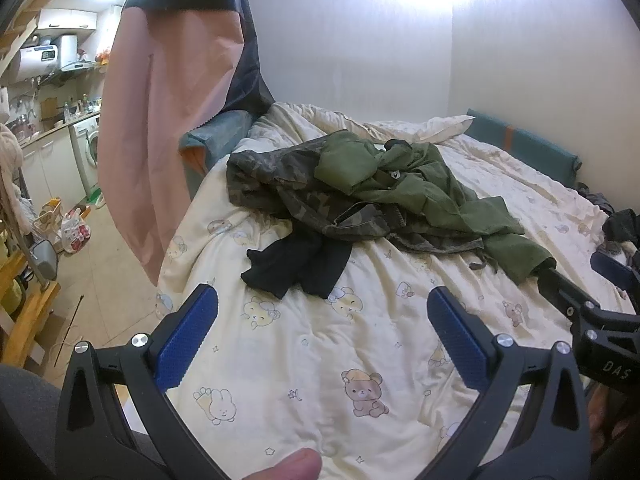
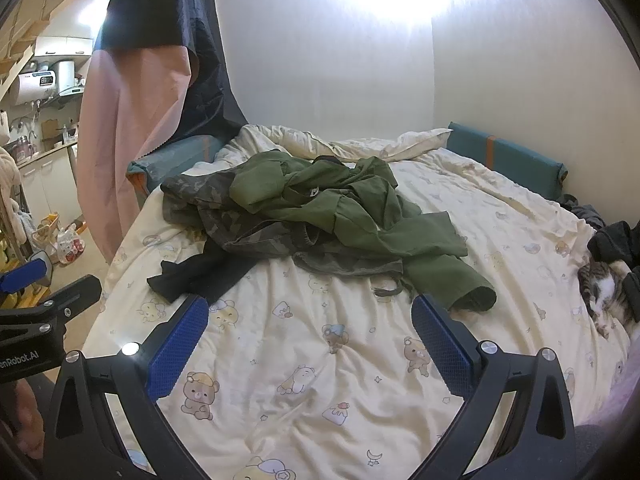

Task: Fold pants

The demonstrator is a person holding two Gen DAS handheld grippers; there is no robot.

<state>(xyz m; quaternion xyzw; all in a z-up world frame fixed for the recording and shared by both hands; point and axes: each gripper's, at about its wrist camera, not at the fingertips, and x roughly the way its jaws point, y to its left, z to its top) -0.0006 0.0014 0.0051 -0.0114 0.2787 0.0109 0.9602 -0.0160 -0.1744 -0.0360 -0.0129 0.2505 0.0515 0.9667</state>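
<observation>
Olive-green pants [image 2: 360, 216], heaped on the quilt [image 2: 320, 360], long axis running 10 to 4 o'clock, cuff end nearest right gripper [image 2: 310, 344]; left gripper [image 1: 322, 332] farther; both spread wide, empty.

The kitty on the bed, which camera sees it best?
The right wrist view: the cat lies at the right edge of the bed, tabby and white fur clear. The left wrist view shows only a sliver behind the right gripper.
</observation>
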